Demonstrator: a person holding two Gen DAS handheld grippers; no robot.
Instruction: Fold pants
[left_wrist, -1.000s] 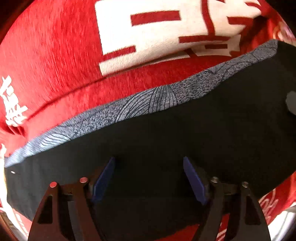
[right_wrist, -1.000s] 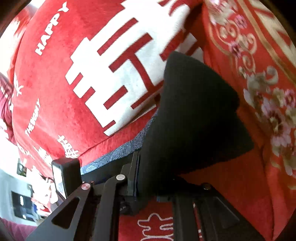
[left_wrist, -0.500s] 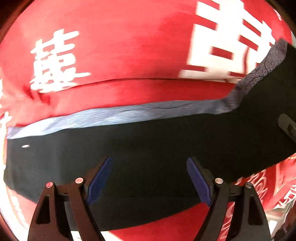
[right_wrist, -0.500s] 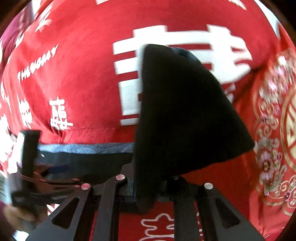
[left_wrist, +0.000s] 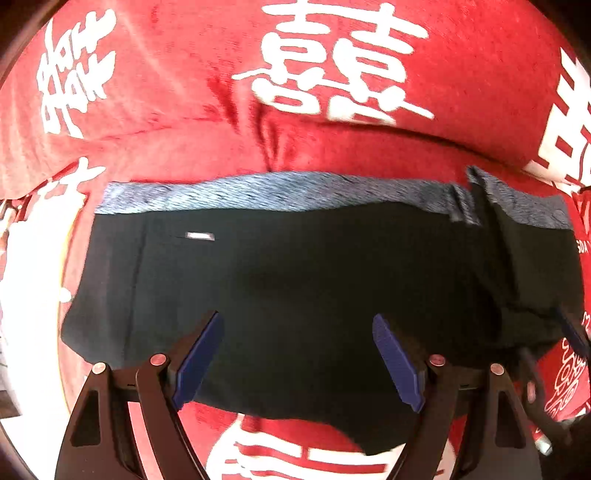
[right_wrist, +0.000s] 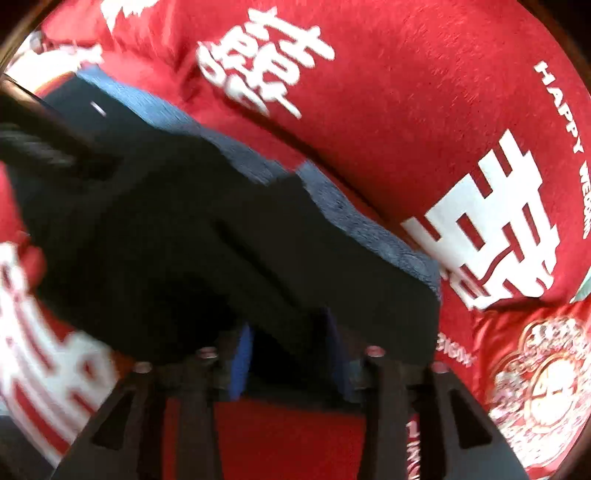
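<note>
Two grippers over the black pants (left_wrist: 295, 280), folded flat on the red bedspread (left_wrist: 177, 74), grey-blue patterned band along the far edge. Left gripper (left_wrist: 297, 354) gapes wide, empty. Right gripper (right_wrist: 290, 354) is opening, cloth between its pads.

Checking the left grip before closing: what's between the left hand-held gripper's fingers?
Only flat black pants show in the gap of the open left hand-held gripper, in the left wrist view.
</note>
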